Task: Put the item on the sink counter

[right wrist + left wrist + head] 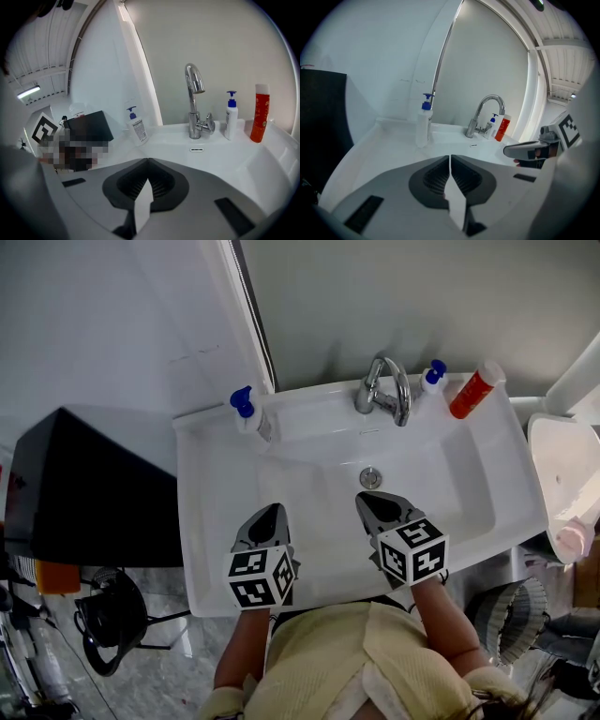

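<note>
left gripper (270, 514) and right gripper (368, 501) hover over white ceramic sink counter (202, 531), fingers closed, empty. white blue-pump plastic bottle (246, 413) stands placed, seemingly; next: withdraw.

no text is legible; the label print on the pump bottle (137, 125) is too small.
</note>
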### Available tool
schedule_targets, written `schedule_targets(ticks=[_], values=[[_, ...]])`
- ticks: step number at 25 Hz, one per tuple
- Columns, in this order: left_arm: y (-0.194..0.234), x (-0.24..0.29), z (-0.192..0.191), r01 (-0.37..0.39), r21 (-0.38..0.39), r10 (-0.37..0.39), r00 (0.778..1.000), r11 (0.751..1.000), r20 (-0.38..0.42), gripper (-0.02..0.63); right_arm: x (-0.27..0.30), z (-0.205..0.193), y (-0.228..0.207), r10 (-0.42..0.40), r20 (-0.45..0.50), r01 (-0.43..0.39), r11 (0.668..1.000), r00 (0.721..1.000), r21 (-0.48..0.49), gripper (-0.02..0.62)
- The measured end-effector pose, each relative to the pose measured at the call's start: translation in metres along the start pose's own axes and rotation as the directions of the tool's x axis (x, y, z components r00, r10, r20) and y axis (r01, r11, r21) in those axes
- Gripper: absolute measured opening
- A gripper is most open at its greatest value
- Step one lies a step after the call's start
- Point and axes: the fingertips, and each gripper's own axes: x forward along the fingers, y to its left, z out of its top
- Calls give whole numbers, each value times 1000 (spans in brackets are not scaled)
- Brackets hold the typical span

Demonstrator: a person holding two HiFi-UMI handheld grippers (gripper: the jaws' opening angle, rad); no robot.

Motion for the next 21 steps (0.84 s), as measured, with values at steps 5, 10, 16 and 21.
schedule_targets(ticks=[5,10,16,21], values=[[-3,1,0,8,4,-8,1000,1000,-4,46,0,1,-2,-5,-1,5,1000,1000,2,25],[-8,3,0,15,8,-15,1000,1000,-3,47,-2,0,-5,-8,1,8,1000,1000,2,25],[-14,7,0,32,15,-32,999,999,-10,46,-3,4,-9,-18,10,18,1000,1000,2,25],[-19,7,3,39,30,-39,999,999,-14,46,-5,8,-14,-20,16,20,1000,1000,-8,25]])
